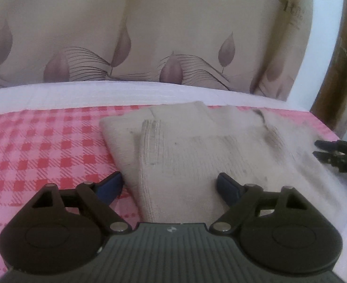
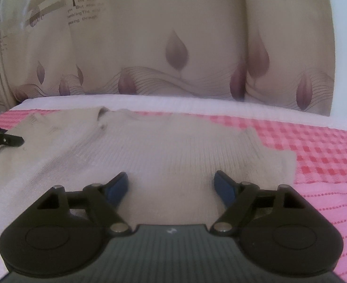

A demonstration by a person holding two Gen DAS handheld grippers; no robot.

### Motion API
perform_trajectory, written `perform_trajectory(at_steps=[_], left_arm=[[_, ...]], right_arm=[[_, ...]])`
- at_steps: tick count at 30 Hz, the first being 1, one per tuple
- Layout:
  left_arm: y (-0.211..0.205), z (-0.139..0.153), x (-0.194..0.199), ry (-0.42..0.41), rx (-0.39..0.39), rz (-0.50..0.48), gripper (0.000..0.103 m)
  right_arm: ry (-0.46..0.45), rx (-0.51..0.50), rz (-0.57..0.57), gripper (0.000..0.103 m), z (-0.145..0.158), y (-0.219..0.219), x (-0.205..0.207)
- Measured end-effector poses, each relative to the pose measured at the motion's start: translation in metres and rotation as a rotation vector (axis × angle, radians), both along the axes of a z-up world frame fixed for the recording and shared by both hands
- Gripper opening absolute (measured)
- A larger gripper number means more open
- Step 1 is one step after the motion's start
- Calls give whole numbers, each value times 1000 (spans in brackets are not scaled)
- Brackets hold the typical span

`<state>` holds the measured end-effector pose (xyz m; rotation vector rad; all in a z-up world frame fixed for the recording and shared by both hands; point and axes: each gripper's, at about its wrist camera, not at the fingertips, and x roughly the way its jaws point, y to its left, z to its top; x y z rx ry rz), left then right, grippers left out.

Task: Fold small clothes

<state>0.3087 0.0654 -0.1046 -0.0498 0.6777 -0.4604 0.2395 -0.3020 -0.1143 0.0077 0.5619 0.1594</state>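
Observation:
A beige knit garment (image 1: 185,146) lies flat on a pink and red checked cloth (image 1: 43,146). In the left wrist view a sleeve is folded over its left side, with ribbed edges showing. My left gripper (image 1: 171,181) hovers just above the garment's near left part, open, its blue pads (image 1: 112,186) wide apart with nothing pinched. My right gripper (image 2: 171,179) is open over the near right part of the garment (image 2: 173,141), with only fabric beneath it. Each gripper also shows at the edge of the other view: right gripper (image 1: 326,151), left gripper (image 2: 6,139).
A beige curtain (image 2: 173,35) with a leaf print hangs close behind the surface. A white strip (image 1: 102,92) runs along the far edge. Bare checked cloth (image 2: 314,146) spreads to the right of the garment and to its left. A wooden frame (image 1: 338,59) stands at the far right.

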Motion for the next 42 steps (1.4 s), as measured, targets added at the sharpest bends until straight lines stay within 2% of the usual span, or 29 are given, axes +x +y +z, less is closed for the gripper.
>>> perform_trajectory(at_steps=[13,20,35,42], left_arm=[[1,0,-1,-5,-2,3,85],[2,0,0,-6,-1,2,85],[2,-1,2,-5,14,7,91],[1,-2,5,2,26,-19,99]], right_arm=[[8,-40,-19,89,-1,4,3],[18,-81,-35,97,-2,8,6],[26,-86,-33,99,-2,9,7],[27,-81,-31,100,-1,9,6]])
